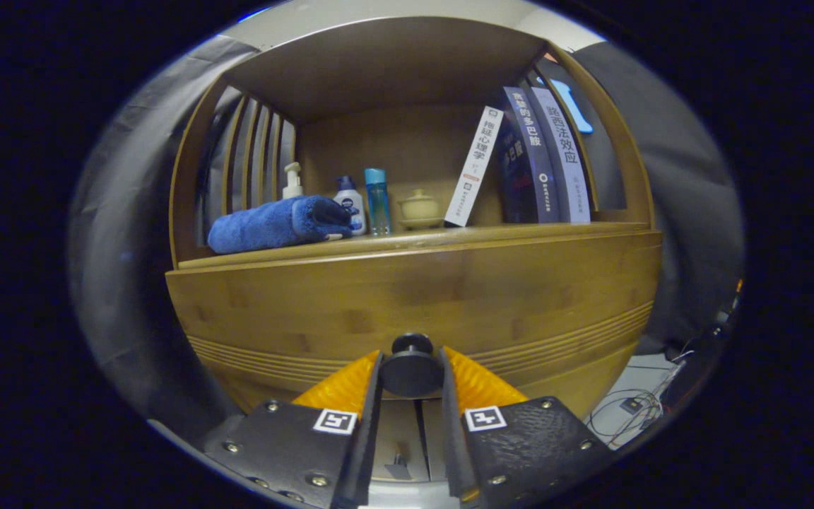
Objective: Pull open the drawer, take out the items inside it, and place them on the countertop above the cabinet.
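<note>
A wooden cabinet stands close in front of me. Its drawer front [414, 297] is a wide bamboo panel with grooves along the lower part. A round black knob [411, 369] sticks out of the drawer front, and my gripper [411, 378] is shut on it, one finger pressing each side. The countertop [449, 237] runs just above the drawer. What lies inside the drawer is hidden.
On the countertop lie a rolled blue towel [276, 224], a pump bottle [292, 182], a white bottle [350, 205], a blue bottle [377, 201], a small lidded cup [419, 209] and several leaning books [520, 162]. Cables [633, 413] trail on the floor to the right.
</note>
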Tool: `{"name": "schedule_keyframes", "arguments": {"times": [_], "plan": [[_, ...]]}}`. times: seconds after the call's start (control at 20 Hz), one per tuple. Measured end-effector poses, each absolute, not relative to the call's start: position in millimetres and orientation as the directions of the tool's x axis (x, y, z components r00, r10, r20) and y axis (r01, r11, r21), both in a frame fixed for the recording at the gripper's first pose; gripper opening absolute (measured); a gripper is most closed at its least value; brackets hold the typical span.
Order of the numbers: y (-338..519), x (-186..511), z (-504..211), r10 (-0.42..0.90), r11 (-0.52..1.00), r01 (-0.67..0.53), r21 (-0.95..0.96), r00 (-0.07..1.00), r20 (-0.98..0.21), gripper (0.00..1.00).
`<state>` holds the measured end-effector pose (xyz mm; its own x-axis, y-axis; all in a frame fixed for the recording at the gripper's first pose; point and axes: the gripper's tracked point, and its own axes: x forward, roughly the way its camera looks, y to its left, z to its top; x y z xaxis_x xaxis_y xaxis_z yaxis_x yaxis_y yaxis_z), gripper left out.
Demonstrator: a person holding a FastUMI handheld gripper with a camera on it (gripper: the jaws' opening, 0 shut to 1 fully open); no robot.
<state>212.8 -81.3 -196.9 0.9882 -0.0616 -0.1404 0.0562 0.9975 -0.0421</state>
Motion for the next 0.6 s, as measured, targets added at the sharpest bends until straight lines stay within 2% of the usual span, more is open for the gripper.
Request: {"name": "schedule_keyframes", "arguments": {"times": [0.25,0.3,0.5,0.6], "plan": [[-79.6,209.8,-202.6,-0.04,0.993,0.057,0.106,0.987,-0.156,0.43],[-79.5,208.5,-201.9,-0.032,0.994,0.045,0.097,0.991,-0.131,0.43],[-83.1,203.5,-197.0,-0.065,0.993,0.056,-0.104,0.994,-0.086,0.29],[-80.6,194.6,-198.7,-0.075,0.993,0.066,-0.102,0.994,-0.085,0.28]]}}
